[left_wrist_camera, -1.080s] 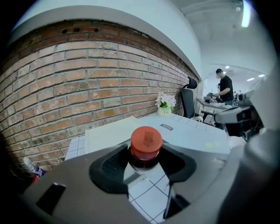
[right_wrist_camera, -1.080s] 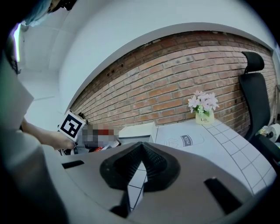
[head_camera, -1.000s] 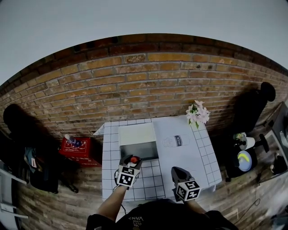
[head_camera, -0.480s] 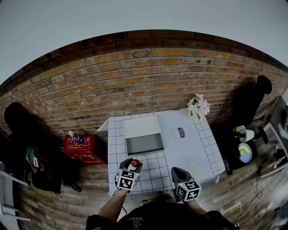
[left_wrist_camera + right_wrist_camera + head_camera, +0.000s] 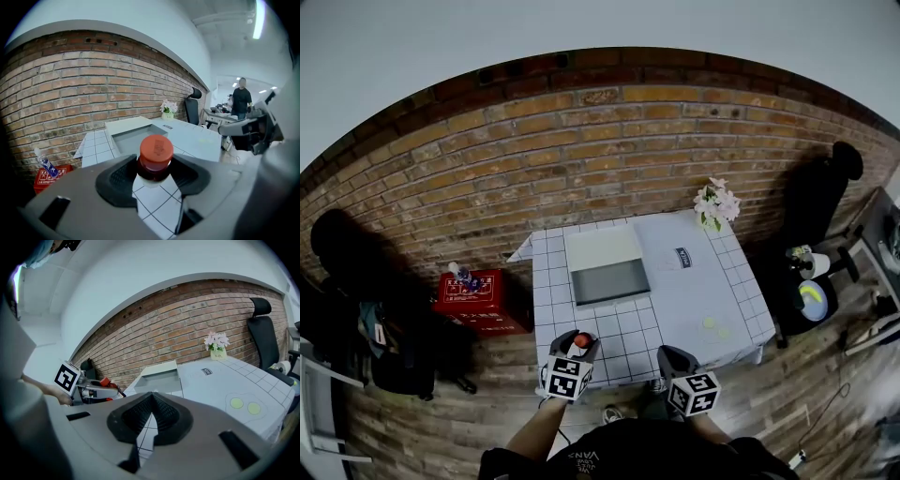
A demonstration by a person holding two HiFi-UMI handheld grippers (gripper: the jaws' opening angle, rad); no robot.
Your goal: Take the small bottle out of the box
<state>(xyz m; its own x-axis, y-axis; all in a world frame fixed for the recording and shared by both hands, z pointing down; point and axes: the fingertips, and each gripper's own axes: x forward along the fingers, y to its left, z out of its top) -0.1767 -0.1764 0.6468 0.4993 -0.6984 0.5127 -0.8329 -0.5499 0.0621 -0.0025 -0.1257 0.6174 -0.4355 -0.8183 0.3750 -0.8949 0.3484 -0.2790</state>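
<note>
A small bottle with a red cap (image 5: 156,150) sits between the pads of my left gripper (image 5: 154,176), which is shut on its neck. In the head view that gripper (image 5: 578,344) hangs at the table's near edge, the red cap (image 5: 580,340) showing at its tip. The open grey box (image 5: 607,271) lies on the white gridded table (image 5: 694,300), well beyond the bottle. My right gripper (image 5: 151,416) is shut with nothing between its pads; it hangs by the near edge too (image 5: 668,354). The box (image 5: 161,376) also shows in the right gripper view.
A red crate (image 5: 481,300) with a bottle on it stands on the floor left of the table. A flower pot (image 5: 715,202) sits at the table's far right corner. An office chair (image 5: 825,206) and a stool with dishes (image 5: 811,300) stand to the right. A brick wall runs behind.
The view has drawn back from the table, so the box lies farther from both grippers. The left gripper keeps the bottle; the right stays shut.
</note>
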